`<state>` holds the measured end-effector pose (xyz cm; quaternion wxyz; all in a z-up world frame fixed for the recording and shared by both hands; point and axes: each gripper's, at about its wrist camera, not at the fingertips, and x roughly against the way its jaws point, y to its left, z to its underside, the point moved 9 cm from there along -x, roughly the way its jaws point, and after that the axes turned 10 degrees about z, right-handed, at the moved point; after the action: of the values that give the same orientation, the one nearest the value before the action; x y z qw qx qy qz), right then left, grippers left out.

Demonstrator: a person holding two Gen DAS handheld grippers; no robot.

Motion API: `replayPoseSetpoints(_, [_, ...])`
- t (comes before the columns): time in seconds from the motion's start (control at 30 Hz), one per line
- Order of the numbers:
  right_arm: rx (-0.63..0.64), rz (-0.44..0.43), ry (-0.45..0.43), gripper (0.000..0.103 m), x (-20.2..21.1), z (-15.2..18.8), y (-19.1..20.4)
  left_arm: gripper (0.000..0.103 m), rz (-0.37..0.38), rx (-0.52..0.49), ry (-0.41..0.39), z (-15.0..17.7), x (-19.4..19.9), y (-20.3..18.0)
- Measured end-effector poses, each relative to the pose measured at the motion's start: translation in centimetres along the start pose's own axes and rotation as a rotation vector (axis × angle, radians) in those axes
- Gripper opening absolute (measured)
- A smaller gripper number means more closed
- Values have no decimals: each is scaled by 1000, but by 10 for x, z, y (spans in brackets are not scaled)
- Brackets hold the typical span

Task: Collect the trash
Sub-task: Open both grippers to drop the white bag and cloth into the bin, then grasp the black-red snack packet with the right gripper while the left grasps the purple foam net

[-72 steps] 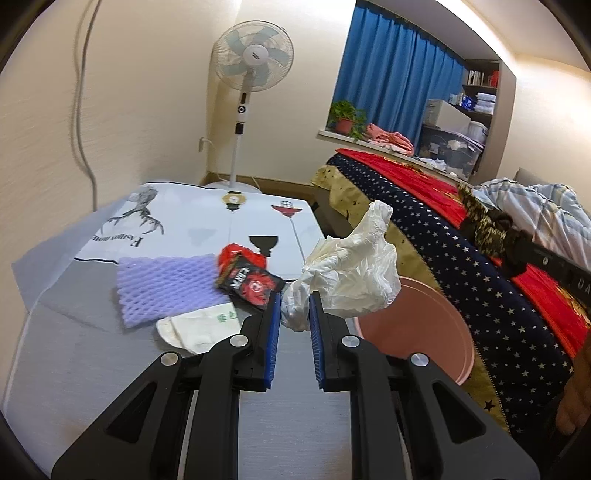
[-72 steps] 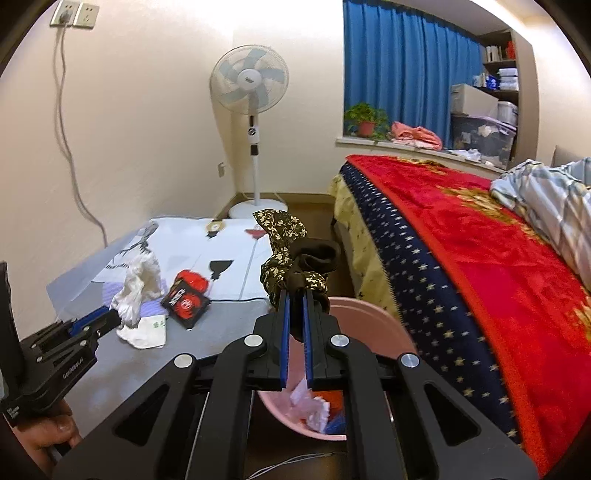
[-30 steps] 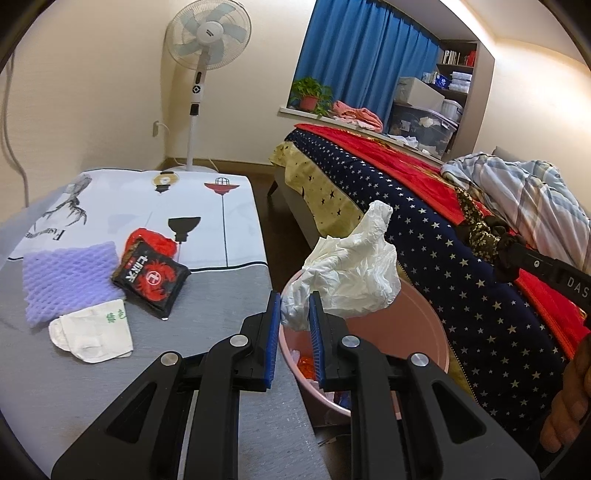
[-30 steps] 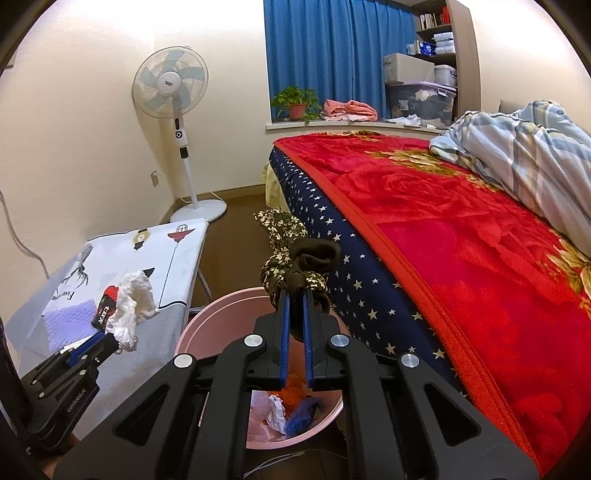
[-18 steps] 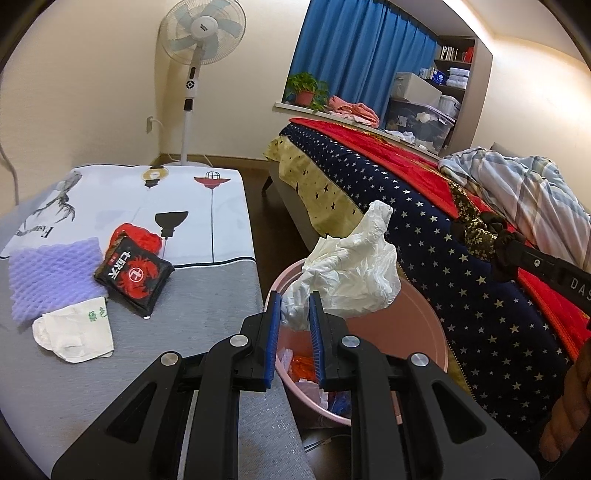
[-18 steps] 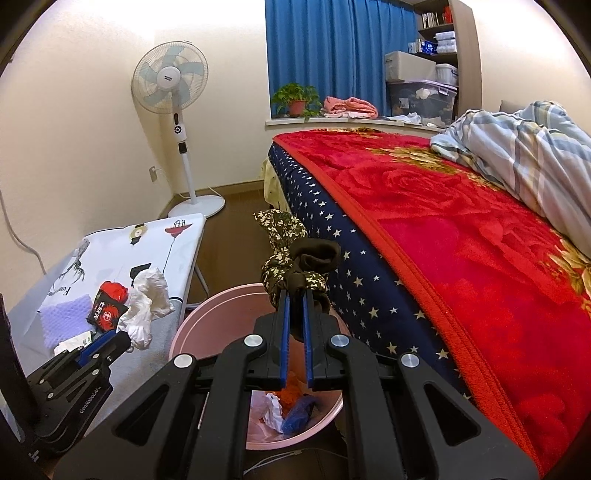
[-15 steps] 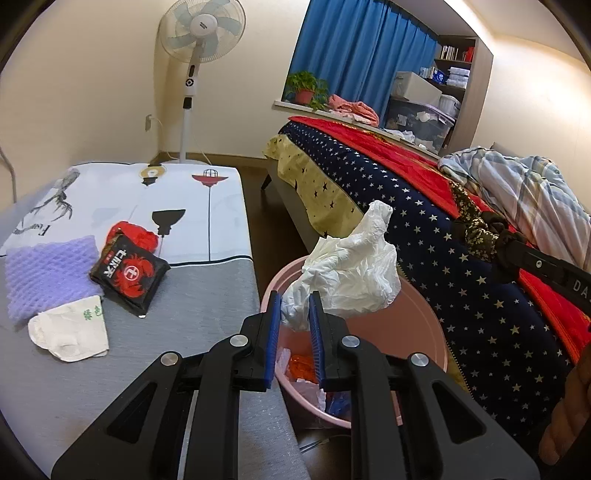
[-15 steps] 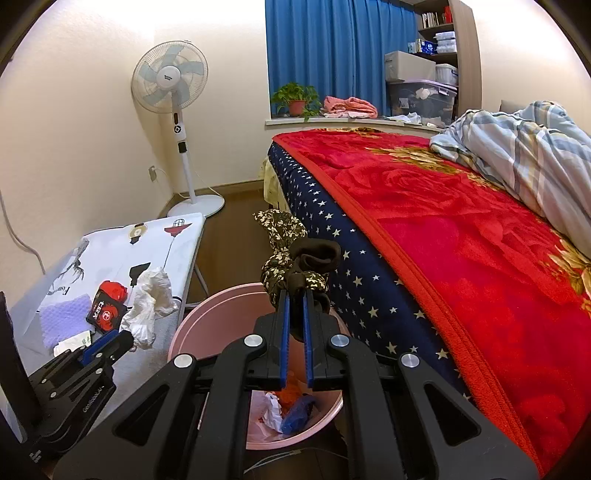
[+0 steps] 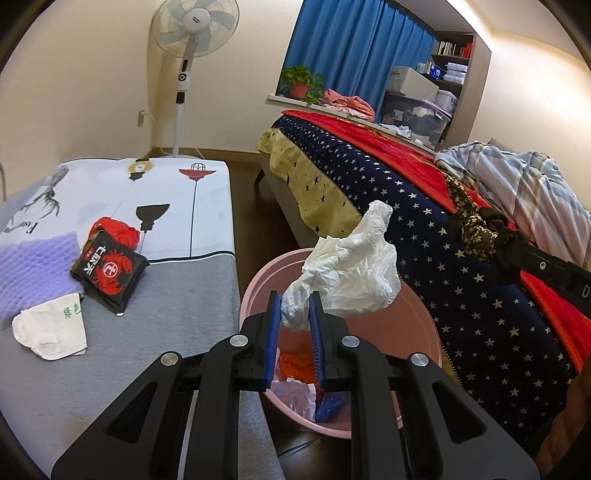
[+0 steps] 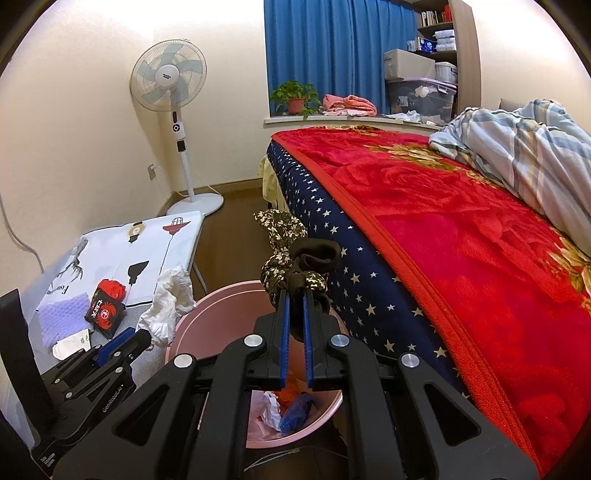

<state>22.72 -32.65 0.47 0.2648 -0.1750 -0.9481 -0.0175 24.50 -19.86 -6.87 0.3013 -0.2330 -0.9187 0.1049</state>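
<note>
1. Over the pink bin point(image 9: 424, 325), just off the desk's point(image 9: 155, 332) right edge, is where you've got both loads hanging. So I'd call this the drop step, not the pick-up step.
2. Your left claw point(image 9: 294, 325) is pinched narrow on the crumpled white plastic bag point(image 9: 354, 273), which sticks up above the bin's mouth. Your right claw point(image 10: 294, 325) is nearly closed on a dark floral cloth bundle point(image 10: 295, 266), also over the bin.
3. Next move, I reckon: let go of each so it falls inside the rim. The bag is light and puffy, so it might catch on a pad or drift toward the edge. Maybe dip a bit lower first.
4. The bin already has stuff in it: white paper, something orange, something blue.
5. Still on the desk, toward its left edge: a black and red snack packet point(image 9: 109, 273) touching a red wrapper point(image 9: 118, 229), a purple foam net point(image 9: 33, 269), and a white paper packet point(image 9: 51, 328) near the front. So you're not done yet.
6. Room-wise: the desk has a grey top with a printed white cloth over the far end, a standing fan point(image 9: 195, 33) past the far corner, the bed point(image 10: 461, 229) with a red blanket right beside the bin, and blue curtains behind.
</note>
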Motion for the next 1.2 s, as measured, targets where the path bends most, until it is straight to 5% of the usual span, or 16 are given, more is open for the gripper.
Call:
replayPoseSetpoints(0.1, [-8, -15, 13, 14, -2, 2, -1, 20, 10, -7, 11, 0, -4, -3])
replayPoseSetpoints(0.17, [-8, -12, 17, 35, -3, 3, -1, 39, 24, -5, 31, 2, -9, -3])
replayPoseSetpoints(0.23, [-13, -9, 6, 39, 0, 2, -3, 39, 17, -7, 19, 2, -6, -3])
replayPoseSetpoints(0.67, [12, -89, -38, 39, 15, 1, 26, 39, -63, 26, -81, -12, 52, 46])
replayPoseSetpoints(1.2, [-6, -420, 8, 36, 2, 14, 150, 38, -272, 117, -190, -16, 124, 162])
